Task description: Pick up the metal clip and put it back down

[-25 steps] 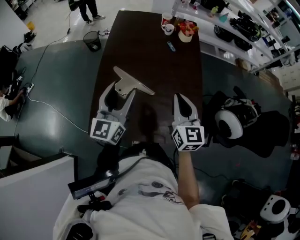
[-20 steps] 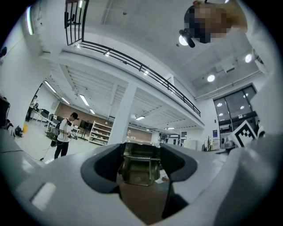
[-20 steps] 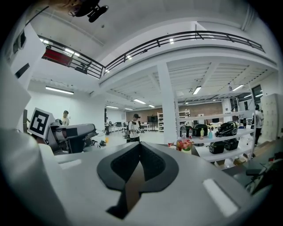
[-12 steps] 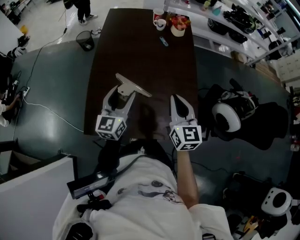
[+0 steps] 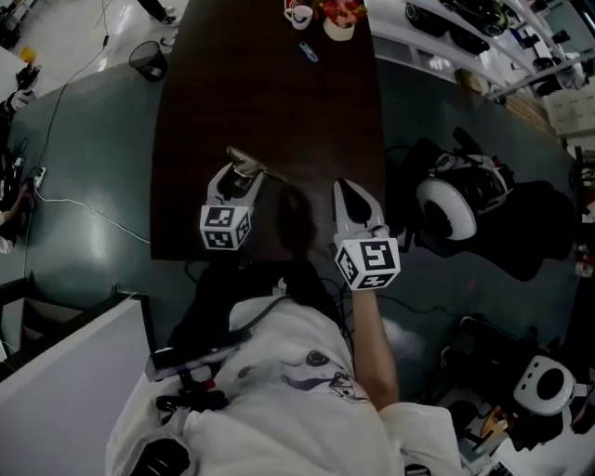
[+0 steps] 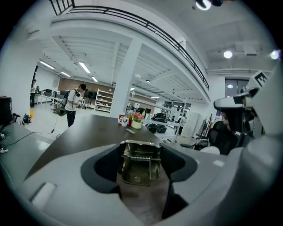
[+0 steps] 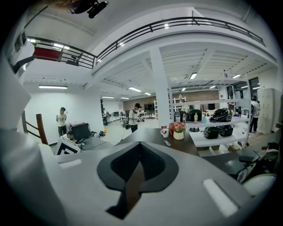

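The left gripper (image 5: 239, 173) has sunk toward the desk's (image 5: 279, 93) near edge, jaws clamped wide on the metal clip (image 6: 140, 161). Let go while tilted, the clip could topple or skid. The right gripper (image 5: 346, 189) is closed and empty.

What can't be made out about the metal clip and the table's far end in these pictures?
- Whether the metal clip touches the table: the left gripper covers most of it in the head view; the left gripper view hides its underside.
- What the small blue item near the mug is: too small in every view.

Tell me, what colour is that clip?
The clip is brassy yellowish metal; left gripper view shows it best.
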Available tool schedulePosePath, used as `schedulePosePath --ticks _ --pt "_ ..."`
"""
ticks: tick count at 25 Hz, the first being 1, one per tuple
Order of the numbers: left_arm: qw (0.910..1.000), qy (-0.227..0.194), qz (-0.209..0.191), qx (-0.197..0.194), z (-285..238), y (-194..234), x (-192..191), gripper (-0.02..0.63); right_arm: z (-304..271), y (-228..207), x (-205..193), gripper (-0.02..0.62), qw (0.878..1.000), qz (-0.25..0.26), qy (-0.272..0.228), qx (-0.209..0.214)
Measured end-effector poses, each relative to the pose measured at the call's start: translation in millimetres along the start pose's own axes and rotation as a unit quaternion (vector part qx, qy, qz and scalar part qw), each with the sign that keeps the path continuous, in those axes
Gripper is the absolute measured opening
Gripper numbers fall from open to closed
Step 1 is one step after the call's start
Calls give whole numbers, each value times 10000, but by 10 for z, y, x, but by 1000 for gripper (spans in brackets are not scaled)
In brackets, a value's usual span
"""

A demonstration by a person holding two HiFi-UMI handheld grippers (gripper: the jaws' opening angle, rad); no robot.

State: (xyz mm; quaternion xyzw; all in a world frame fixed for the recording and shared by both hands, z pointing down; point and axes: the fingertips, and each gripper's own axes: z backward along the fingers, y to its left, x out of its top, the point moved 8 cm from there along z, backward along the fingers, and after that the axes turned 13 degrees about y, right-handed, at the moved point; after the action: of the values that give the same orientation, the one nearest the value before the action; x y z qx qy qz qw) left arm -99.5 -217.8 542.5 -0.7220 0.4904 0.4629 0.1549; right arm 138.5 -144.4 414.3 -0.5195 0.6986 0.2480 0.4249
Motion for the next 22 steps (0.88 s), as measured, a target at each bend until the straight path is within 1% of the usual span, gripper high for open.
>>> schedulePosePath --ticks 6,9,14,18,22 --pt "9982 584 -144 82 -351 76 -239 272 -138 -82 -132 2 9993 -37 340 119" --pt "9967 786 -169 131 -526 153 -313 272 -189 -109 -152 2 9989 -52 452 127" --pt "9916 1231 -324 245 -787 245 -428 272 -216 -175 -189 2 9980 -123 610 94" --pt "9882 1449 -358 350 -883 313 -525 272 -235 -209 -231 2 9973 -175 708 86" --pt "9844 1634 -524 388 -973 335 -649 272 -254 -253 -250 2 9967 -225 773 83"
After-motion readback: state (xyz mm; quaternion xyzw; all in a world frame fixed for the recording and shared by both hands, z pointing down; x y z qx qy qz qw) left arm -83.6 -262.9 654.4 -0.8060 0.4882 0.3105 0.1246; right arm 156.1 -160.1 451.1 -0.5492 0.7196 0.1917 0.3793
